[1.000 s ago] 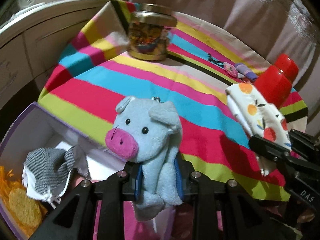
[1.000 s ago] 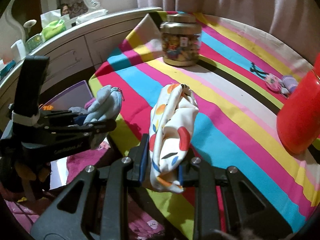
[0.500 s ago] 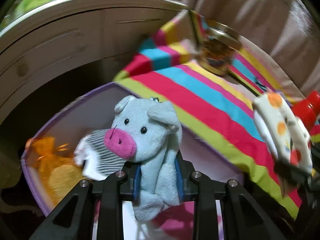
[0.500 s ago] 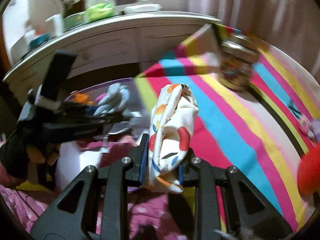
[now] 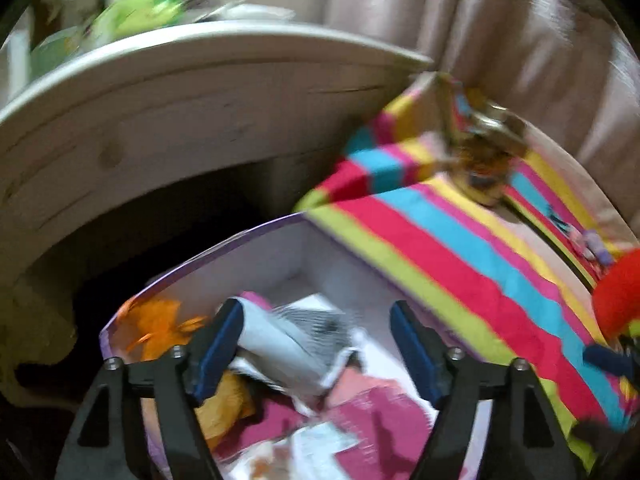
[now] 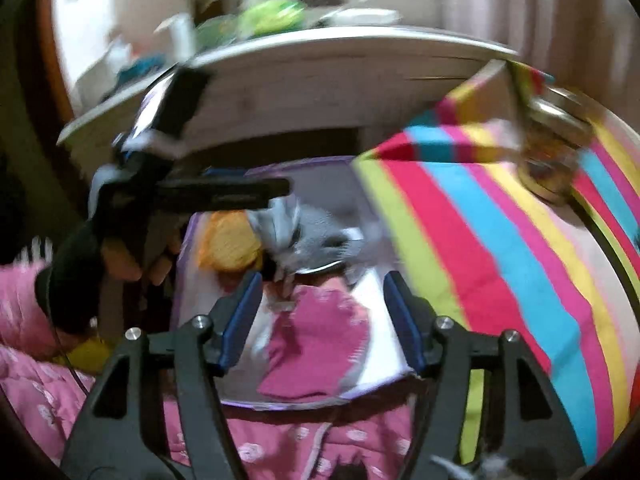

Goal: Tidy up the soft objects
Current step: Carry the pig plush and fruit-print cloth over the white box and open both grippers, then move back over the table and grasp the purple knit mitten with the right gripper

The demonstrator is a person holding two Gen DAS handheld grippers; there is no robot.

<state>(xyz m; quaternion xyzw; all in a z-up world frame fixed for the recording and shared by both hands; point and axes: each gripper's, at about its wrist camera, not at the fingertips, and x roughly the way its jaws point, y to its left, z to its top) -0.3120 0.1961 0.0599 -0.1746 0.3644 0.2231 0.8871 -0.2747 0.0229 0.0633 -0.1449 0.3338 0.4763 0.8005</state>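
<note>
Both the left gripper (image 5: 316, 344) and the right gripper (image 6: 322, 320) stand wide apart with nothing between their pads, poised over the purple box (image 6: 264, 398) that sits beside the striped cloth (image 5: 460, 264). The grey plush toy (image 6: 288, 228) lies in the box among other soft things. The heap looks loose, so a careless pull away could snag a piece and drag it over the rim, and the two tools hang near enough to knock together.
</note>
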